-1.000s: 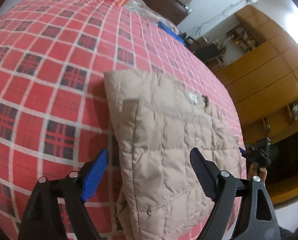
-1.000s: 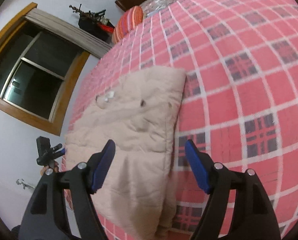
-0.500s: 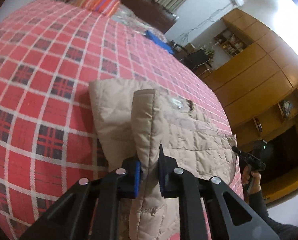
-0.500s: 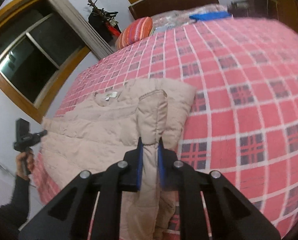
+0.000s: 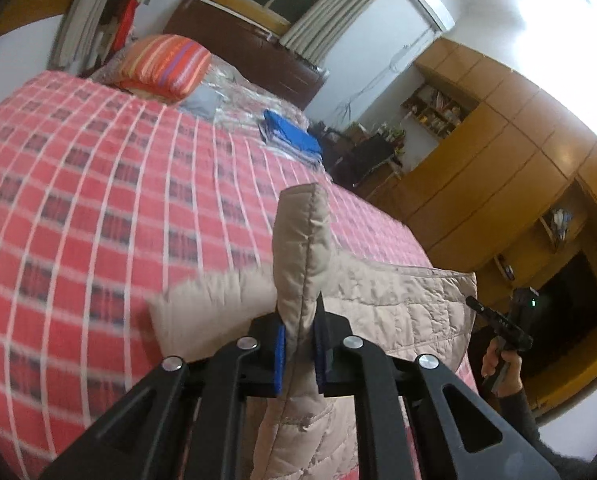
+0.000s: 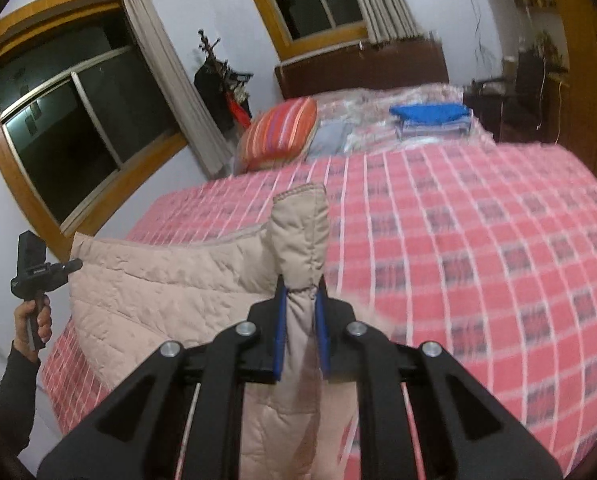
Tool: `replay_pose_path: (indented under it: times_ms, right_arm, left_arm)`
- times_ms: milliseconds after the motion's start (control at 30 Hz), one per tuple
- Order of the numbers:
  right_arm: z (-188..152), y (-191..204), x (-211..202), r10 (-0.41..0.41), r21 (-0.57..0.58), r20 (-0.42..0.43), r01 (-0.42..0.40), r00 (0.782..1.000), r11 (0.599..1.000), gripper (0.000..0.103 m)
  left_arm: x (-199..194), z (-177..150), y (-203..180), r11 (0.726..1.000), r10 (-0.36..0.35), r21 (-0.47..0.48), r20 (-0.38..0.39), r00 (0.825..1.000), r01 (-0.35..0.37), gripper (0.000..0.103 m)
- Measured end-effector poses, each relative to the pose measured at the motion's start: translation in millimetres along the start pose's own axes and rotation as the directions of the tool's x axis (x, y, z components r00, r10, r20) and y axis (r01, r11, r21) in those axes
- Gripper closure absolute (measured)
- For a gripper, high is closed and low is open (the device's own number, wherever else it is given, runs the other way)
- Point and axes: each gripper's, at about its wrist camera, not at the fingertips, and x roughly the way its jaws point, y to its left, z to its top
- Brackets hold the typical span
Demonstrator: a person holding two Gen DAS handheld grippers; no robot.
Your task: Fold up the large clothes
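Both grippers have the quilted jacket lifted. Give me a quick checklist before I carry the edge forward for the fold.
1. Left gripper shut on the beige quilted jacket: ok.
2. Right gripper shut on the jacket: ok.
3. Lifted edge taut between the grippers: ok, it spans them without much sag.
4. Landing area on the red plaid bedspread free of items: ok.
5. Striped pillow and blue folded clothes clear of the fold path: ok, both lie far up by the headboard.
6. Lower layers lying flat: cannot tell, hidden.
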Motion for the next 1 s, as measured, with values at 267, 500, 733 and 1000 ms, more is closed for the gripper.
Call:
replay_pose_path:
  times_ms: [267,500,733,1000]
  right_arm:
    - [29,-56,101,-0.016,0.132,-0.103,0.030,0.995,0.991,0.091]
    - [-4,-95,169,-0.017,0.238,-0.282,0.087,0.959,0.967,0.092]
    - [-28,-112,192,0.041,0.300,-0.360,0.074,0.932,0.951,0.084]
    - [1,-73,117,0.152,0.291,-0.208,-0.087,0.966,0.953,0.054]
  left_arm:
    - [88,39,76,0.983,0.040,-0.173,-0.099,0.994,-0.057,0.092]
    - [139,13,140,0.948,0.034,-0.305,-0.188,0.982,-0.091,0.092]
    - [141,4,147,0.947,0.073,-0.292,-0.216,0.974,-0.136,0.083]
    - [82,11,56,0.993,0.031,-0.112,-0.105,0.994,-0.043,0.038]
